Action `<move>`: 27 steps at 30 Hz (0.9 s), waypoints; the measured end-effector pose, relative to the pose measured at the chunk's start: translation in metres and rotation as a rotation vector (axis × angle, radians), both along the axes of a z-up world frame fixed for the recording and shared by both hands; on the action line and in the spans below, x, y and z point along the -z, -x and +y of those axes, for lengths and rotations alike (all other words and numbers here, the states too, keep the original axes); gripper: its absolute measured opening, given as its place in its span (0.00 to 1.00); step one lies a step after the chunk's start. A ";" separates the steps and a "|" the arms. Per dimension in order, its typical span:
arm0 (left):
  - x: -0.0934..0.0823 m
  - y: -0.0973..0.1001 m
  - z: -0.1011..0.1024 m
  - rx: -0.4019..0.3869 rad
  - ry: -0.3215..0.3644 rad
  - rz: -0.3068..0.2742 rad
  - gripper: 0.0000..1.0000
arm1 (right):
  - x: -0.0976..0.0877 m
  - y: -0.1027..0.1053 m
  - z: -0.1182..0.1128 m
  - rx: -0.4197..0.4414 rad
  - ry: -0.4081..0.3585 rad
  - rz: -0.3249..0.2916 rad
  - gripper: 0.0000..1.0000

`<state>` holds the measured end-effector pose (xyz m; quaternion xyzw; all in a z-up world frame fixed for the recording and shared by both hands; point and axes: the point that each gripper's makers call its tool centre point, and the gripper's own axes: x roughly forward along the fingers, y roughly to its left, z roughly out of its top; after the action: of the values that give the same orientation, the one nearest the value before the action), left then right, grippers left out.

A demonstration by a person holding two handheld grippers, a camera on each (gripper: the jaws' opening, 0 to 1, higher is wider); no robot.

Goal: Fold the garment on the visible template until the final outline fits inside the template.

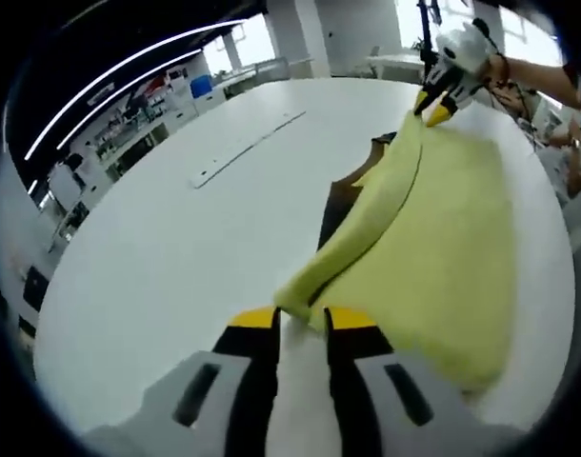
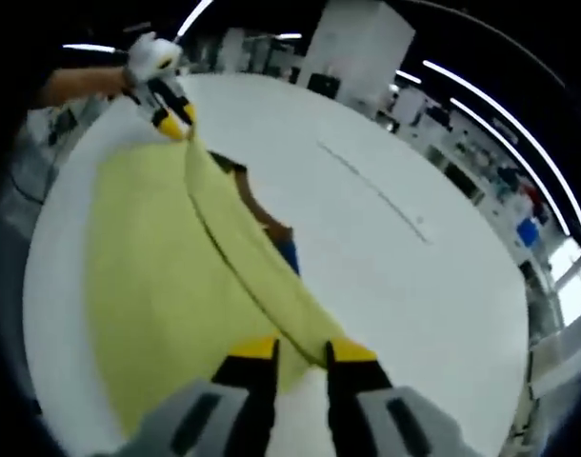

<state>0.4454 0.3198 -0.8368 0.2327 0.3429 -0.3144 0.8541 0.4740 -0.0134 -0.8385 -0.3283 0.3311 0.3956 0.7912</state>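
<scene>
Left gripper view: your left gripper [image 1: 301,318] pinches one end of the yellow garment [image 1: 443,257], lifted edge running to your right gripper [image 1: 435,112], clamped on the far end. Garment drapes over the white table [image 1: 176,248], a dark template [image 1: 340,202] peeking out beside its fold.

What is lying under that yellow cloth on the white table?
Beside the lifted fold of the yellow cloth, a dark flat piece peeks out, with a bit of blue near it. How far they reach under the cloth is hidden. Elsewhere the white table shows.
</scene>
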 end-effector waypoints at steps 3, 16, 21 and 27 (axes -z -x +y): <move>0.004 0.001 0.001 -0.003 -0.005 0.015 0.13 | 0.004 0.000 -0.001 0.006 -0.004 0.017 0.14; 0.002 -0.003 -0.003 -0.082 0.046 0.033 0.01 | 0.007 0.001 0.000 0.064 -0.061 0.051 0.00; -0.008 -0.004 -0.003 -0.100 0.071 0.024 0.01 | 0.004 0.000 0.001 0.073 -0.054 0.046 0.00; -0.022 -0.005 -0.006 -0.161 0.183 0.042 0.01 | -0.015 -0.005 0.001 0.089 -0.091 0.002 0.00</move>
<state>0.4501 0.3142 -0.8152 0.1189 0.3480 -0.2798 0.8868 0.4789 -0.0123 -0.8233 -0.2766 0.3277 0.3751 0.8218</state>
